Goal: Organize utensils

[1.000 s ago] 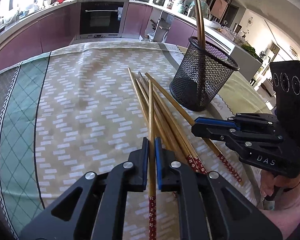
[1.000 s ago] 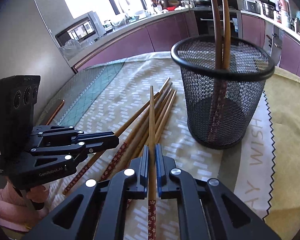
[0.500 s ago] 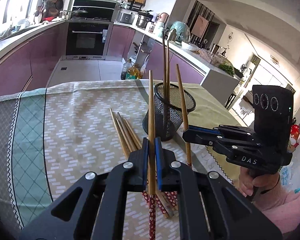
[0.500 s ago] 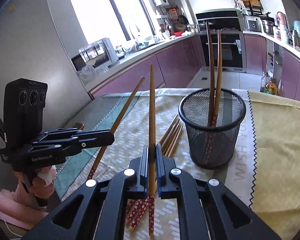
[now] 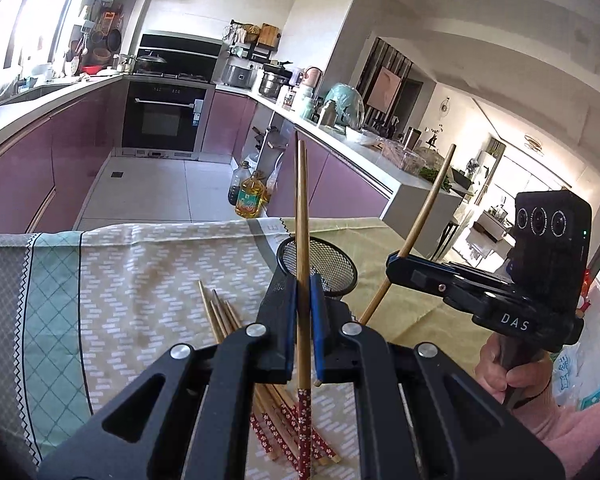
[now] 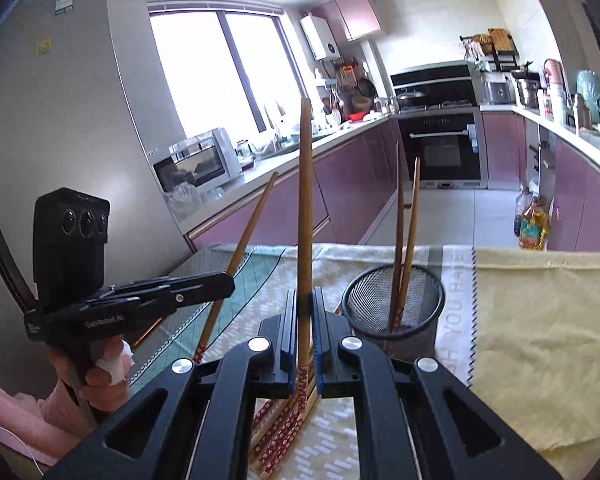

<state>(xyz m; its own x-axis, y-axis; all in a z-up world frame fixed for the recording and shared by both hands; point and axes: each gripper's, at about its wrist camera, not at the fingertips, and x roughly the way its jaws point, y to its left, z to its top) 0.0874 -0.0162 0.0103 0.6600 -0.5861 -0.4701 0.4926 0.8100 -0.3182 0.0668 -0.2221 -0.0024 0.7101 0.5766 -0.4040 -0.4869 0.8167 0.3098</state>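
Note:
My left gripper (image 5: 302,284) is shut on a wooden chopstick (image 5: 301,200) with a red flowered end, held nearly upright above the table. My right gripper (image 6: 304,296) is shut on a like chopstick (image 6: 305,200), also upright. Each shows in the other's view: the right gripper (image 5: 394,267) with its slanted chopstick (image 5: 428,208), the left gripper (image 6: 226,280) with its slanted chopstick (image 6: 252,224). The black mesh cup (image 6: 392,304) stands just beyond and holds two chopsticks (image 6: 404,220); its rim (image 5: 340,258) peeks out behind my left fingers. Several loose chopsticks (image 5: 220,316) lie below.
A patterned tablecloth (image 5: 140,280) covers the table, with a yellow cloth (image 6: 540,320) to the right of the cup. A person's hands (image 5: 496,368) (image 6: 100,380) grip the handles. Oil bottles (image 5: 250,198) stand on the floor past the table's far edge.
Both grippers have risen from the pile, each carrying one chopstick, and tipped upward. The chopsticks went from lying flat to standing nearly upright. The cup now sits lower in both views.

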